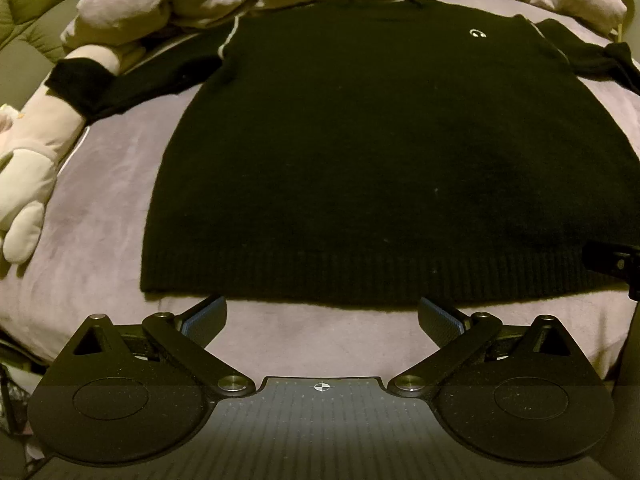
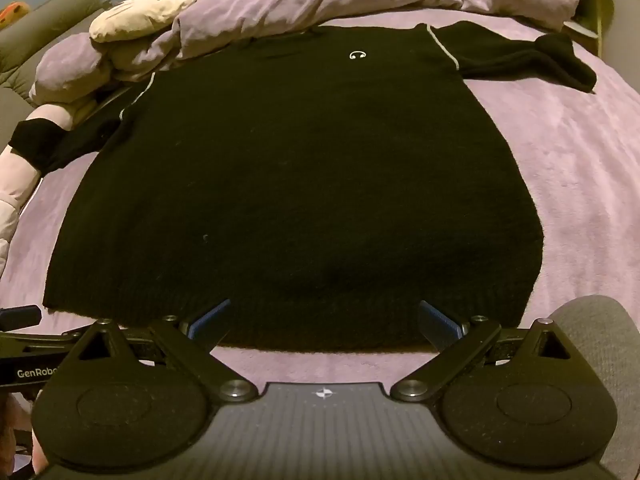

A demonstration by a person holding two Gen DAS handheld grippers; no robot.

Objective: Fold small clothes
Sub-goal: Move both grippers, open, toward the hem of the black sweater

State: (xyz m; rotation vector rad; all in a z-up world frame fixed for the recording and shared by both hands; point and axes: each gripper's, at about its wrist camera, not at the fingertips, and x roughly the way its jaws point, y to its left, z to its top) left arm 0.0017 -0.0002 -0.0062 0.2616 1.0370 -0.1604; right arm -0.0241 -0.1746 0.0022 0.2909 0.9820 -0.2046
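Lying flat, sweater (image 1: 380, 152) hem nears both open tools.

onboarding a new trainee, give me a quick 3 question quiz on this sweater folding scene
1. True or false: the black sweater is already folded in half.
2. Which is open: A) only the left gripper B) only the right gripper C) both?
3. Which end of the sweater is nearest the grippers?

Key: 1 false, it lies flat with both sleeves spread. 2 C, neither holds anything. 3 The ribbed hem.
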